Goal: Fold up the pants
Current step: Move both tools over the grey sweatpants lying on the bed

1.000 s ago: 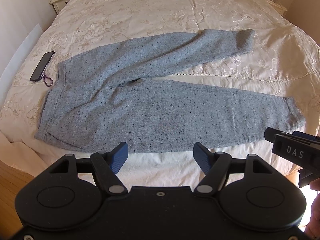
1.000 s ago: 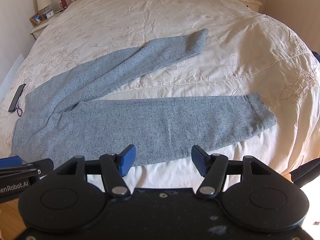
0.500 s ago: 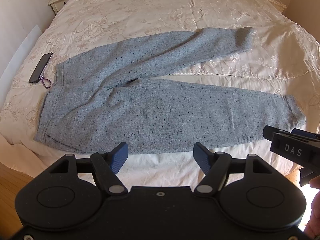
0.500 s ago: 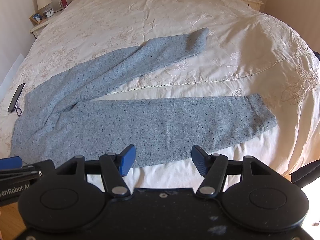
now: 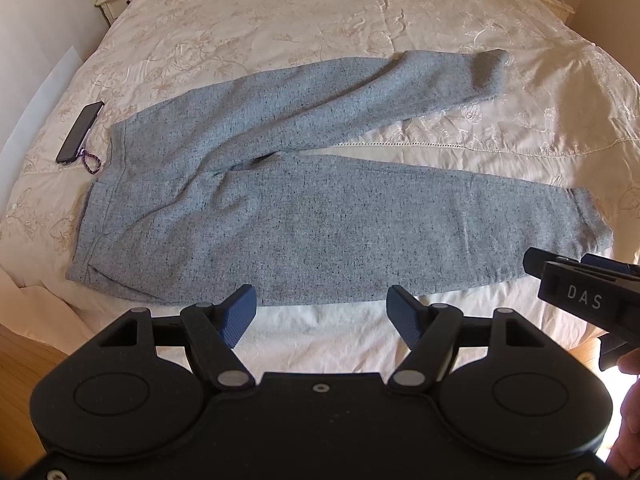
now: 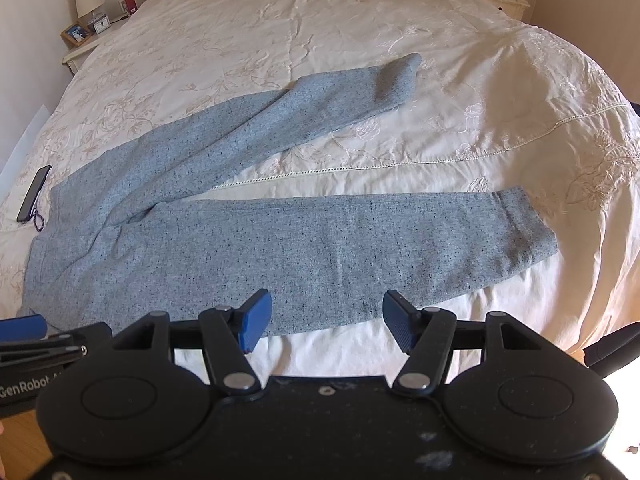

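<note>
Grey speckled pants (image 5: 304,216) lie flat on the cream bed, waistband to the left, legs spread apart to the right; they also show in the right wrist view (image 6: 280,248). My left gripper (image 5: 322,314) is open and empty, just short of the near leg's lower edge. My right gripper (image 6: 324,326) is open and empty, over the near leg's lower edge. The right gripper's body (image 5: 584,296) shows at the right of the left wrist view; the left gripper's body (image 6: 36,344) shows at the left of the right wrist view.
A black phone with a purple strap (image 5: 78,132) lies by the waistband, also seen in the right wrist view (image 6: 34,194). The cream embroidered bedspread (image 5: 360,20) fills the scene. Nightstands (image 6: 84,40) stand at the far corners. Wooden floor (image 5: 24,348) lies below the bed's edge.
Both grippers have crept slightly forward toward the pants' near edge. The pants have not moved.
</note>
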A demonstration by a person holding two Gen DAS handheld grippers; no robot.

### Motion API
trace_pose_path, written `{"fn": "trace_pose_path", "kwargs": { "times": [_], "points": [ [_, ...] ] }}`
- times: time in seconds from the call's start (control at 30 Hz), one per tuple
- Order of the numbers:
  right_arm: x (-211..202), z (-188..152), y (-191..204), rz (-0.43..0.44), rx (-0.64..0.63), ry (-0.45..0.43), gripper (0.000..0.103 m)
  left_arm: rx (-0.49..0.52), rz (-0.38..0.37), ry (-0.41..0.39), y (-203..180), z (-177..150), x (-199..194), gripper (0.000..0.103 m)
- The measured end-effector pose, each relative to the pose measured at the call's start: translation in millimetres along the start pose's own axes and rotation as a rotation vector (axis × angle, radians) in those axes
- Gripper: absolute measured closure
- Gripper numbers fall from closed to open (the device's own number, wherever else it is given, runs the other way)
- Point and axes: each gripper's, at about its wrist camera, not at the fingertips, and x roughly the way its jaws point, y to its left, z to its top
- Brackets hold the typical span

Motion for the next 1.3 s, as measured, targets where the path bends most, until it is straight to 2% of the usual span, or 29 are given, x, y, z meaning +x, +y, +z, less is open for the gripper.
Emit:
{"fn": "trace_pose_path", "kwargs": {
  "times": [0.4, 0.57, 0.73, 0.8, 0.93, 1.07, 1.3],
  "points": [
    [3, -2, 0, -0.007, -0.005, 0.004, 0.038, 0.013, 0.027, -0.011, -1, -1, -3, 0.029],
    [3, -4, 3, -0.011, -0.025, -0.009, 0.038, -0.007, 0.072, -0.034, 2, -3, -7, 0.029],
    [1, -8, 5, -0.046, -0.016, -0.045, 0.038, -0.011, 0.06, 0.011, 2, -2, 0, 0.029],
    [3, -8, 4, -0.068, 0.012, -0.028, 0.038, -0.011, 0.056, 0.036, 3, -1, 5, 0.029],
    [16, -6, -2, -0.048, 0.065, 0.011, 0.038, -0.001, 0.058, 0.095, 5, 4, 19, 0.029],
    [38, 2, -3, -0.037, 0.071, 0.096, 0.038, 0.018, 0.061, 0.158, 5, 13, 37, 0.029],
    [75, 30, -5, -0.074, 0.047, 0.196, 0.038, 0.04, 0.054, 0.219, 5, 53, 69, 0.032]
  ]
}}
